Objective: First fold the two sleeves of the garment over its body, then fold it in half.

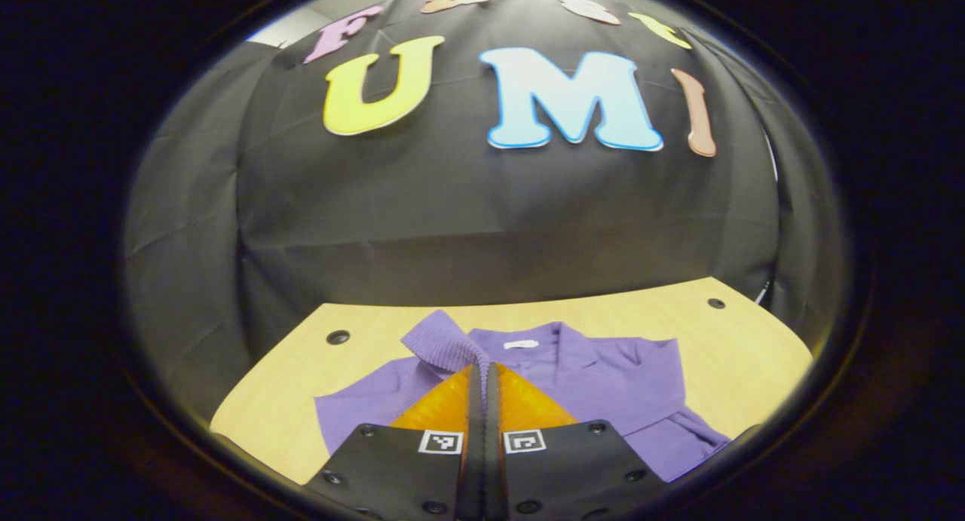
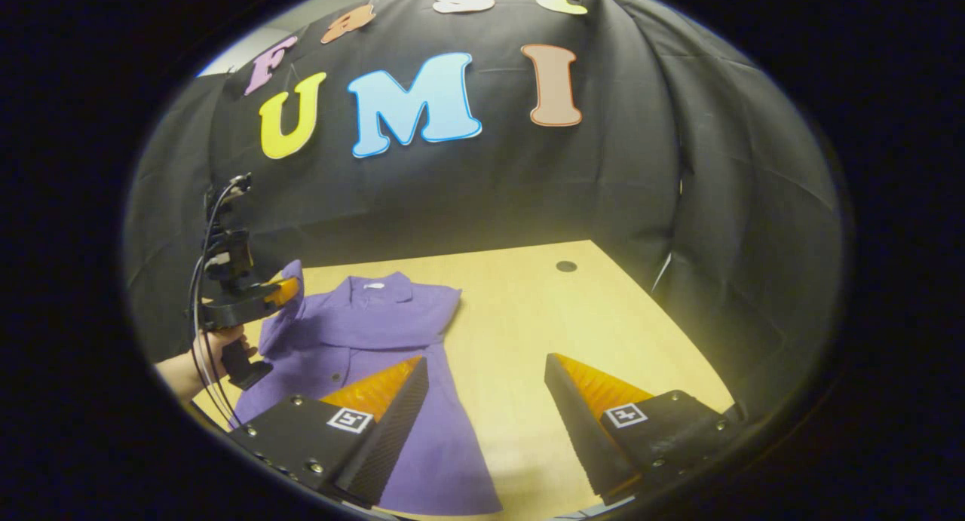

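Observation:
A purple collared garment lies flat on the wooden table, collar toward the wall. My left gripper is shut on the ribbed cuff of the sleeve and holds it lifted above the body. In the right gripper view the garment lies at the left, and the left gripper, held by a hand, lifts the sleeve at its left side. My right gripper stands open over the garment's lower right edge and bare table, nothing between its fingers.
The table has round dark holes near its far corners. Black cloth walls close in behind and at both sides. Bare wood stretches to the right of the garment.

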